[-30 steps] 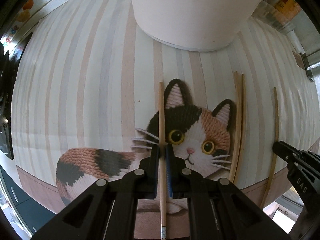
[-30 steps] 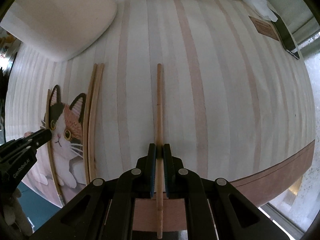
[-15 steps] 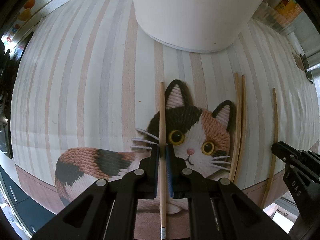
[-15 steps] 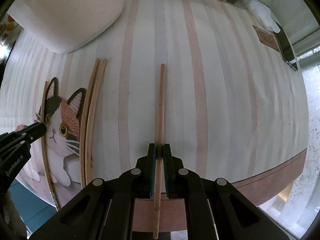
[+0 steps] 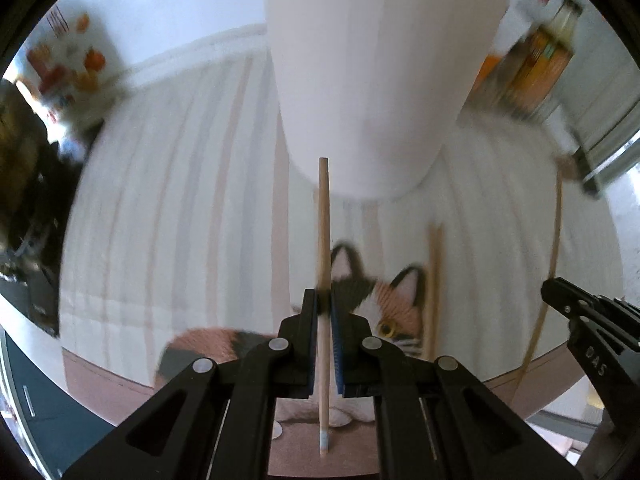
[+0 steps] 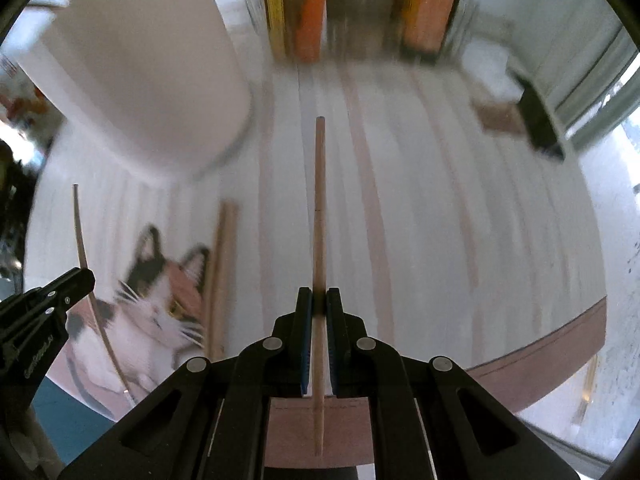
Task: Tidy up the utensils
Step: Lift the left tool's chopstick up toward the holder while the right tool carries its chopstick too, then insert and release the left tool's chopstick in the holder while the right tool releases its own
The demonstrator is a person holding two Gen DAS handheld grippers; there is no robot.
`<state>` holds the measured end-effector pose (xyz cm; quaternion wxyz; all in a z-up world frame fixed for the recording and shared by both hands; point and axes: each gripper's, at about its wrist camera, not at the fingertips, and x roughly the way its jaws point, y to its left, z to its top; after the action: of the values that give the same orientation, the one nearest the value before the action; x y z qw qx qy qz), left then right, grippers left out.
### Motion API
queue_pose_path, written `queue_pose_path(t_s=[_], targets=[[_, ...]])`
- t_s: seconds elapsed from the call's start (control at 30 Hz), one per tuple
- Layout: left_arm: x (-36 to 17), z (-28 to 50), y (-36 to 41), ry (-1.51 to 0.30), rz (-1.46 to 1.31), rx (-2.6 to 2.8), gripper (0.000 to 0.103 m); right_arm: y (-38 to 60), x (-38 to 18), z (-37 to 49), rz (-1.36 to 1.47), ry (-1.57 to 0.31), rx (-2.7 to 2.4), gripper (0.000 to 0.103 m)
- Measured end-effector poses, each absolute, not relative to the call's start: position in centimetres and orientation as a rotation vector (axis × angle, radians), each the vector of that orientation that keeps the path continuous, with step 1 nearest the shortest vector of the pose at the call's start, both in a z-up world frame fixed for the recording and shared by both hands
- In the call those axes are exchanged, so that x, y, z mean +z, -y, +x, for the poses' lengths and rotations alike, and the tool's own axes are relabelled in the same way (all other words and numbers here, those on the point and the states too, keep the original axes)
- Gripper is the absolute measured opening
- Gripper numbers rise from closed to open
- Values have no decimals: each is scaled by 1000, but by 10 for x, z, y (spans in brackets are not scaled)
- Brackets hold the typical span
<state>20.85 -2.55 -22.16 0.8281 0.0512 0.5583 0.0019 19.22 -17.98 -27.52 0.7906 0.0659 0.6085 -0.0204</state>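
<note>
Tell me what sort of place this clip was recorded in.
Probably a home dining or kitchen table: a striped tablecloth with a cat picture, loose wooden chopsticks beside a big white container, and blurred boxes or bottles at the back.

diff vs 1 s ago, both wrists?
Both grippers tilted up off the mat, each carrying its chopstick: left gripper with one chopstick, right gripper with another chopstick. Unchanged: both grips shut, chopstick pair lying beside the cat, white container in place.
</note>
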Motion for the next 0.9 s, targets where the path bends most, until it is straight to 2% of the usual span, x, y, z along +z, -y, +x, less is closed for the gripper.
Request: queue_pose_path(t_s=[0.4,0.63,0.9], targets=[[-75,204,44,-868,39,-83,4,206,-145,211,247,-982,25,7],[1,224,36,-759,-61,-141,4,212,-62,237,322,-804,103,7],[49,283,24,-685,-123,-115,4,194,-15,312,355,-658,151,7]])
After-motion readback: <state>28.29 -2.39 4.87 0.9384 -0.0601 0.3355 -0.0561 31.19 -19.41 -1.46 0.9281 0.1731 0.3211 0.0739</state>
